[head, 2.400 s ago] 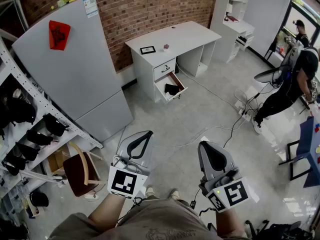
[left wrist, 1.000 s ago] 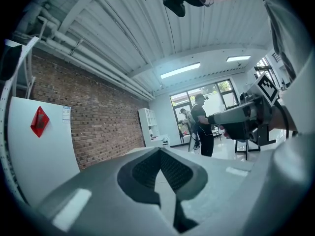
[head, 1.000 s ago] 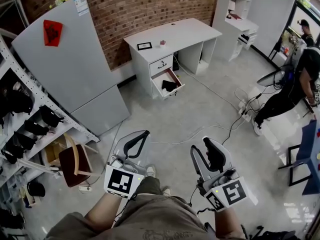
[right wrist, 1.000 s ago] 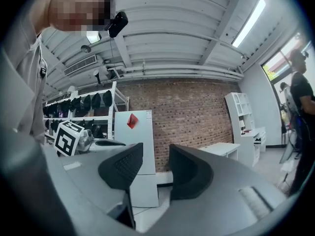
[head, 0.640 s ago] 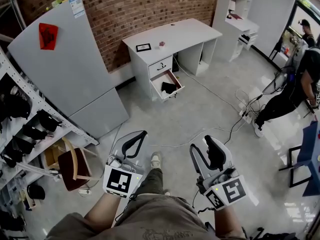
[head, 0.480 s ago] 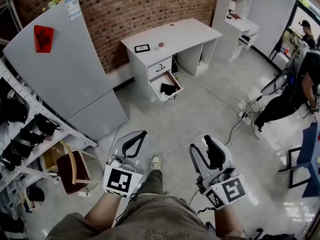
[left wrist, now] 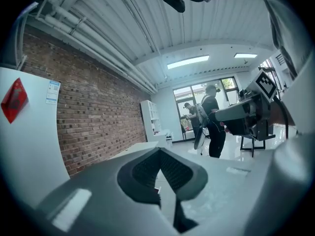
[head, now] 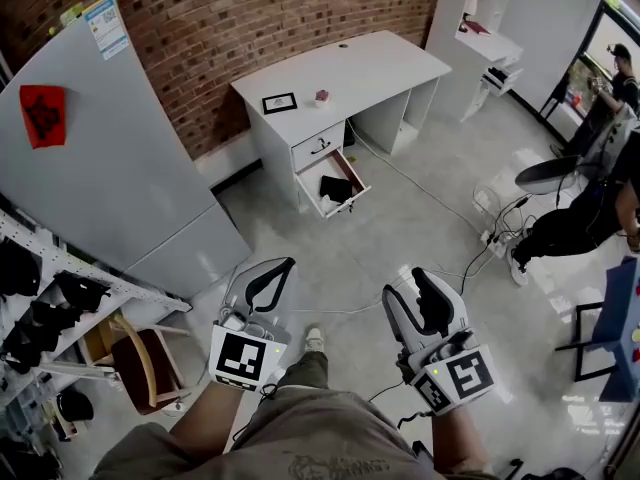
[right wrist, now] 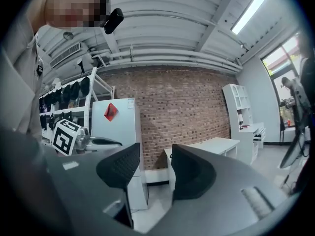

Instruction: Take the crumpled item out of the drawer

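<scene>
Crumpled item [head: 338,186] — dark, bunched lump — in open drawer [head: 306,182] under white surface [head: 345,68], well ahead of fingers. Left gripper [head: 283,265]: fingers together, empty. Right gripper [head: 409,285]: fingers apart, just been opening — nothing between.

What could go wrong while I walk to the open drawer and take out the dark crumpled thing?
A cable crosses the floor just ahead of the foot, so it could trip you. The crumpled item lies low inside the drawer, so reaching in carelessly may knock the drawer's wall before you get to it.
</scene>
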Motion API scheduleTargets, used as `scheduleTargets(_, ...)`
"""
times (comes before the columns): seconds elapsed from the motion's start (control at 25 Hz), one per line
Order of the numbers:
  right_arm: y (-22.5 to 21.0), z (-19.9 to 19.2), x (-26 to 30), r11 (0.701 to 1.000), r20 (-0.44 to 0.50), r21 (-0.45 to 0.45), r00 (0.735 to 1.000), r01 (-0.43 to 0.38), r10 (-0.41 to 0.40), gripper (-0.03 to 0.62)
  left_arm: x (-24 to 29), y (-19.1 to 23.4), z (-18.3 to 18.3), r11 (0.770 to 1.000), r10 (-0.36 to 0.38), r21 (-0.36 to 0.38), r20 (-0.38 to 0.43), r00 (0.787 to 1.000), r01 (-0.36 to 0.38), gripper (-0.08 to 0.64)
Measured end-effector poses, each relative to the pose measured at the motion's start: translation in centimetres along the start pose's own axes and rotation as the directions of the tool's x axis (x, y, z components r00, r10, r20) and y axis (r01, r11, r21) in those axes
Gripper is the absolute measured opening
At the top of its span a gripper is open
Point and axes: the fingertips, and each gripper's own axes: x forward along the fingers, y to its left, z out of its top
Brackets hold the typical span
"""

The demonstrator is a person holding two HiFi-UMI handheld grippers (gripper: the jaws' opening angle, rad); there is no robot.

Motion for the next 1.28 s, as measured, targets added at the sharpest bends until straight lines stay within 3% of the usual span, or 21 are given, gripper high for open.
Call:
scheduleTargets(0.48,-5.7,1.0,15.7,0.998,-0.048,0.019,0.997,0.065,-0.064,0.23,11.2,12.0,-2.8,0.998,-0.062,-0.002,-0.048,0.997,0.062,0.0)
scheduleTargets(0.88,-9.1,-0.9,20.9,0.998,-0.074,0.01,0.995,0.062,-0.061,0.23,15.5,14.6,-5.6,0.998,-0.057,-0.013,-0.071,0.996,0.056,0.0)
scheduleTargets(1.28,-15.3,-2.1,26.4,1.0,-0.098,-0.002,0.995,-0.002,0.002,0.23,22.2,16.1,-7.0,1.0,-0.005,0.006,-0.116,0.993,0.006,0.0)
